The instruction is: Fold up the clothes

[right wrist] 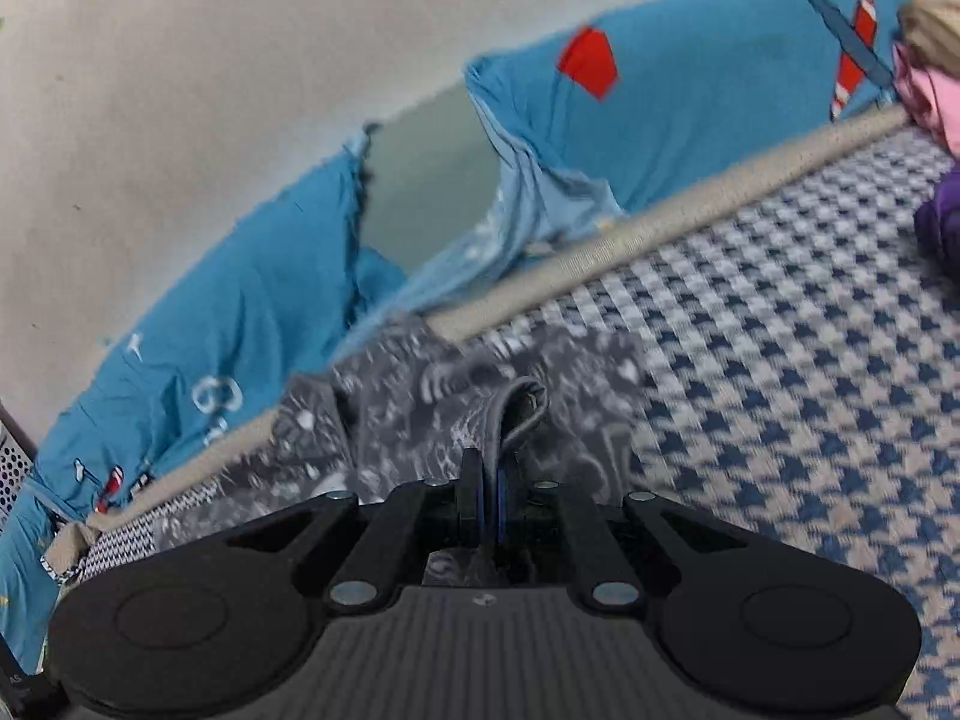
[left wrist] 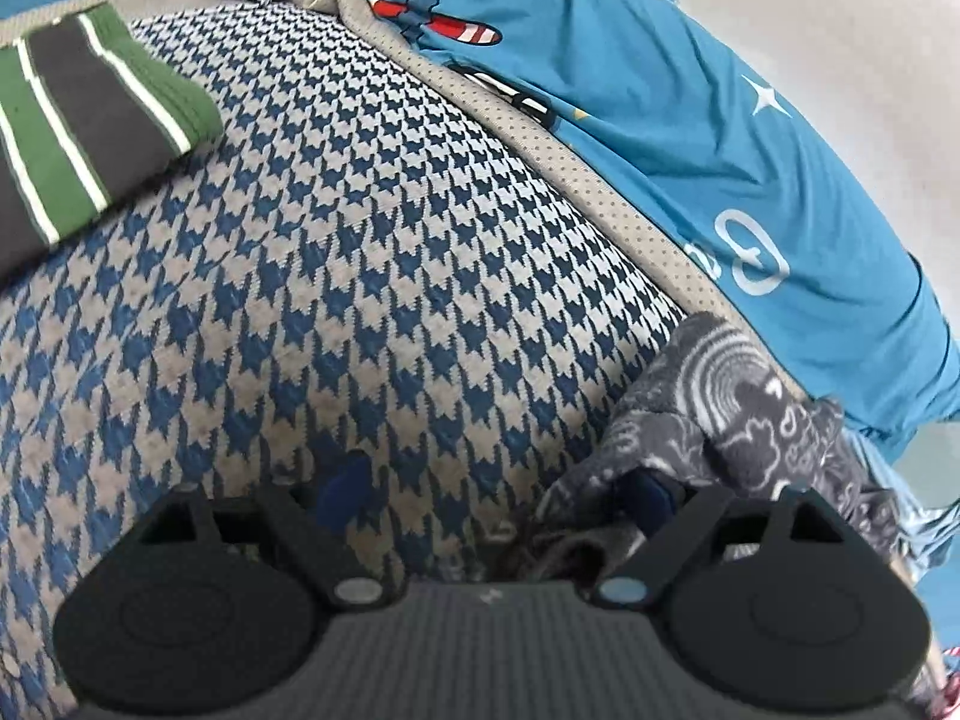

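Note:
A grey garment with a white swirl print [right wrist: 420, 420] lies bunched on the blue-and-white houndstooth mat [right wrist: 780, 372], near its beige edge. My right gripper [right wrist: 485, 501] is shut on a fold of this garment, and a loop of cloth sticks up just past the fingertips. In the left wrist view the same grey garment [left wrist: 720, 402] is heaped at the lower right. My left gripper [left wrist: 498, 495] is open wide. Its right finger [left wrist: 651, 495] is tucked under the garment's edge, and its left finger [left wrist: 345, 489] rests over bare mat [left wrist: 360, 240].
A folded green-and-grey striped garment [left wrist: 90, 138] lies at the mat's far left. A blue sheet with aeroplane prints [left wrist: 690, 120] runs along the beige border beneath a white wall [right wrist: 210, 90]. Pink [right wrist: 936, 102] and purple [right wrist: 942, 228] clothes sit at the right edge.

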Action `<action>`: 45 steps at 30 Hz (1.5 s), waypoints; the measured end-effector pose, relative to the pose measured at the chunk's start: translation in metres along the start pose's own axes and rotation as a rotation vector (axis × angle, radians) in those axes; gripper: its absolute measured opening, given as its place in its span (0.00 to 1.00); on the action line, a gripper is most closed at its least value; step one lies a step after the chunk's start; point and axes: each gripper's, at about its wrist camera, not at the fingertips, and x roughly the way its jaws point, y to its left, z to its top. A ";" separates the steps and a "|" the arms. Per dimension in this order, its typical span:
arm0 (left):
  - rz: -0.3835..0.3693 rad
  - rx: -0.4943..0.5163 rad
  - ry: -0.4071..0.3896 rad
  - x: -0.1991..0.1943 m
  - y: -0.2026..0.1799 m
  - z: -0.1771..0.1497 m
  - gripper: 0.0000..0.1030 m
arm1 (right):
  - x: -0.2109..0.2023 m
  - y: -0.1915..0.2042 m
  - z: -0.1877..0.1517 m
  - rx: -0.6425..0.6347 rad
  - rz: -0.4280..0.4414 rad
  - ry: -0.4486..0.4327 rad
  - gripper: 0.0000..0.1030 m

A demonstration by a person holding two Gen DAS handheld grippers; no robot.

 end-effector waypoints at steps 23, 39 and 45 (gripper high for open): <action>0.052 0.147 -0.065 -0.019 -0.015 0.005 0.96 | 0.026 0.031 -0.027 -0.214 0.076 0.123 0.17; 0.105 0.274 -0.064 -0.043 -0.030 0.001 1.00 | 0.045 0.044 -0.048 -0.390 0.002 0.184 0.35; 0.105 0.181 -0.098 -0.050 -0.015 0.012 1.00 | 0.042 0.055 -0.054 -0.451 0.005 0.162 0.42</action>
